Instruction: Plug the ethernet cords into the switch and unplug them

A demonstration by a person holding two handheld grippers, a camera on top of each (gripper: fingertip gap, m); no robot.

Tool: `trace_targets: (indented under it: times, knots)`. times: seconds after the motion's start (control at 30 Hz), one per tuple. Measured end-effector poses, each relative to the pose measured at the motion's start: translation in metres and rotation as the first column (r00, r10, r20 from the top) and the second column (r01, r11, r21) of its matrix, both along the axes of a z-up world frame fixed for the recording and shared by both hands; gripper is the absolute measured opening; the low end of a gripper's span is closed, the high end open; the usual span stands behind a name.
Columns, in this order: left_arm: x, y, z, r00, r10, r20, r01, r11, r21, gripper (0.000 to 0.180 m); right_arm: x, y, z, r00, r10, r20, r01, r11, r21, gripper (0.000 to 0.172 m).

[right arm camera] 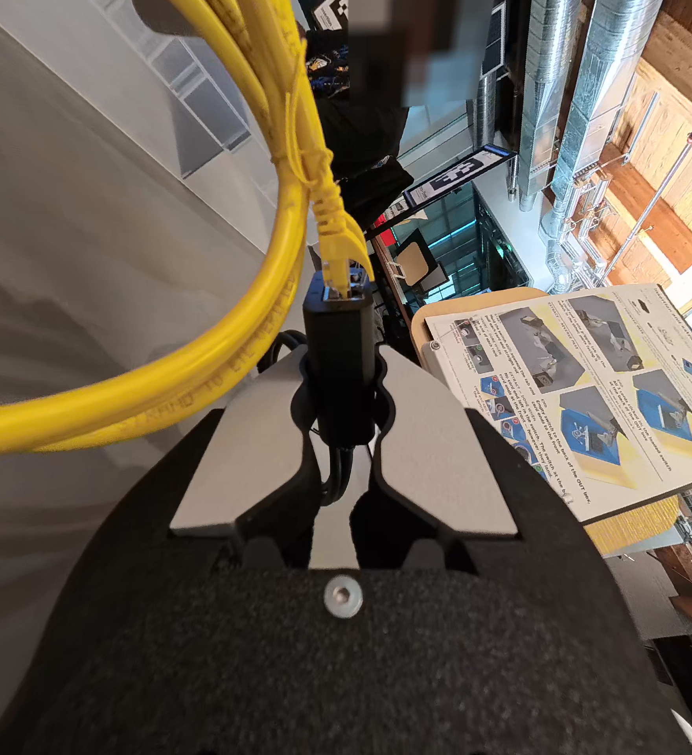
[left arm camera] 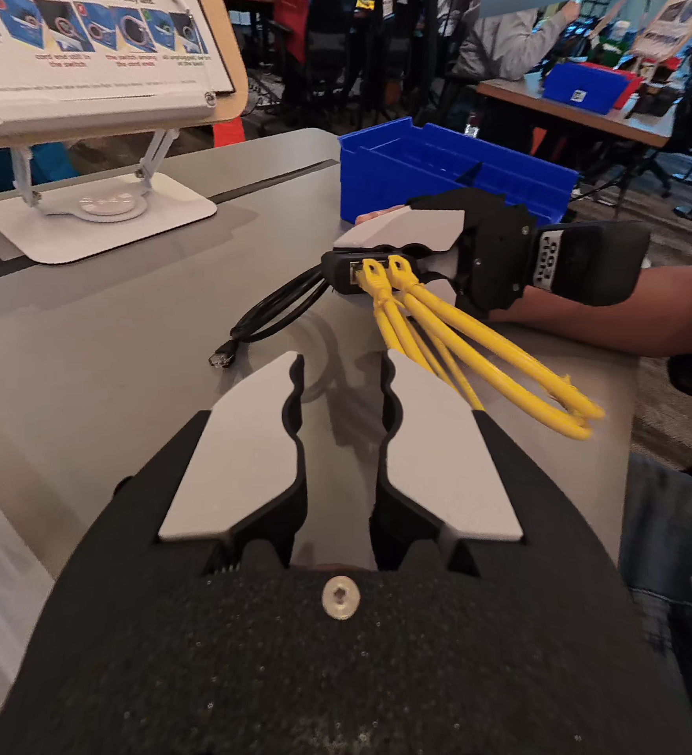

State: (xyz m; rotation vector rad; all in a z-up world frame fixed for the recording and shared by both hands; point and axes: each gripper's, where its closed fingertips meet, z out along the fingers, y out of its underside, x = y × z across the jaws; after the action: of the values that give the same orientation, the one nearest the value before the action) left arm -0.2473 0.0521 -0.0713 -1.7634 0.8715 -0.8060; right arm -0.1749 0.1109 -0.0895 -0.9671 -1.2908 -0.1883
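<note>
In the left wrist view my right gripper is shut on the small black switch, held just above the grey table. Two yellow plugs sit in its ports, and the bundled yellow ethernet cord loops out to the right. My left gripper is open and empty, a little in front of the switch. In the right wrist view the switch stands clamped between my right gripper's pads, with the yellow plugs in its far end and the yellow cord curving left.
A black cable runs from the switch and ends in a loose plug on the table. A blue bin stands behind the switch. An instruction board on a white stand stands at the back left. A person's forearm lies at the right. The grippers' ends are close to 10 cm from one another.
</note>
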Motion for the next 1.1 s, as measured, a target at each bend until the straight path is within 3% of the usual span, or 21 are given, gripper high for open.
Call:
trace_targets:
  times: [0.17,0.27,0.5,0.7,1.1]
  knots:
    - [0.001,-0.012,0.012,0.994,-0.086,0.060,0.087,0.996,-0.013,0.047,0.003,0.004,0.000,1.000,-0.014,-0.003,0.014,1.000,-0.005,0.024]
    - [0.005,-0.013,-0.001,0.996,-0.085,-0.020,0.084,0.996,-0.020,0.057,0.004,0.005,0.000,1.000,-0.016,-0.010,0.015,1.000,-0.016,0.024]
    - [0.019,-0.016,-0.009,0.991,-0.065,-0.119,0.069,0.997,0.029,0.046,0.002,0.005,-0.002,1.000,-0.015,-0.002,0.015,1.000,-0.026,0.024]
    - [0.022,-0.010,-0.001,0.994,-0.011,-0.108,0.018,0.998,0.063,0.027,-0.001,0.002,-0.004,1.000,-0.006,0.003,0.006,1.000,-0.028,0.024]
    - [0.024,-0.005,0.002,0.999,0.030,-0.029,-0.031,0.998,-0.054,0.028,0.001,0.004,-0.001,0.999,-0.045,0.006,0.045,0.999,-0.017,0.024]
